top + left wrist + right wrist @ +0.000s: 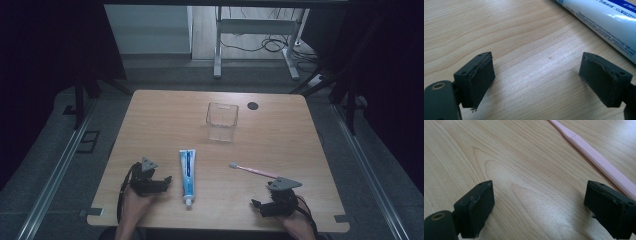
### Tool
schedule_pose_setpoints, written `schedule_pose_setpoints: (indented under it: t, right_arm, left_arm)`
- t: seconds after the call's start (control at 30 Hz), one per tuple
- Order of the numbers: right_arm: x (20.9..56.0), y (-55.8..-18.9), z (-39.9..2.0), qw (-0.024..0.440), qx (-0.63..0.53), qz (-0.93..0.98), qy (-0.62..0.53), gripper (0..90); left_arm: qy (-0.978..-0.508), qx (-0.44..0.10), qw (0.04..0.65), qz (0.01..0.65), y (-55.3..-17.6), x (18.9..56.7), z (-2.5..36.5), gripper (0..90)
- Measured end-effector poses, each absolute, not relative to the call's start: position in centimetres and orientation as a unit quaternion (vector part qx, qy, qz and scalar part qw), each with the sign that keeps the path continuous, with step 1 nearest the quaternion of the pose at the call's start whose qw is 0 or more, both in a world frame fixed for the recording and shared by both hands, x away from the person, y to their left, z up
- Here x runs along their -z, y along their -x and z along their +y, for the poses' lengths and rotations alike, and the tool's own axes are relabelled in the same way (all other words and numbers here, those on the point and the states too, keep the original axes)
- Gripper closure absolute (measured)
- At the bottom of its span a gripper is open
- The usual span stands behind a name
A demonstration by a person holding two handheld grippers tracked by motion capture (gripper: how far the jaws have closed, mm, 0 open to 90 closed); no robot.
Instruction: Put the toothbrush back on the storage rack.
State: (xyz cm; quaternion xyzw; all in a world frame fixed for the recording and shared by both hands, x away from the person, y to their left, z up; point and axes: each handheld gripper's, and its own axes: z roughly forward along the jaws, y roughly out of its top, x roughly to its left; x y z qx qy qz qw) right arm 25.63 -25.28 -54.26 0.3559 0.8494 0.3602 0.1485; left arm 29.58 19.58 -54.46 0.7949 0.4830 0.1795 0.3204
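a wooden desk (pixel 280 125) is sitting under a dim overhead camera, and a person's two hands are coming in from the near edge, each holding a set of black tongs. the left tongs (pixel 167 179) are resting near the front left of the desk, with the jaws standing wide apart and gripping nothing; in the left gripper view, bare wood is lying between the jaws and a tube (pixel 604 22) is crossing the upper right corner, just beyond the right jaw. from above, the tube (pixel 187 175) is lying flat just beside the left tongs, white and blue, with its cap pointing toward the person. the right tongs (pixel 256 204) are resting near the front right, also wide open and empty. a pink toothbrush (pixel 255 171) is lying just beyond them, its head pointing left; in the right gripper view its handle (pixel 599 161) is running diagonally past the right jaw. a clear cup (pixel 222 121) is standing upright farther back, near the middle. a small dark round spot (pixel 253 105) is showing near the far edge.
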Motion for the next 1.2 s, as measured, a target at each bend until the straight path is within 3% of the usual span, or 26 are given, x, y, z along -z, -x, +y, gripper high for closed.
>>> schedule_pose_setpoints:
  t: [1.2]
  right_arm:
    - [54.02, -25.71, -25.05, 0.138, -0.347, 0.86, -0.346, 6.9]
  left_arm:
    - [-0.794, -0.18, 0.321, 0.484, -29.6, 54.47, 19.56, 12.9]
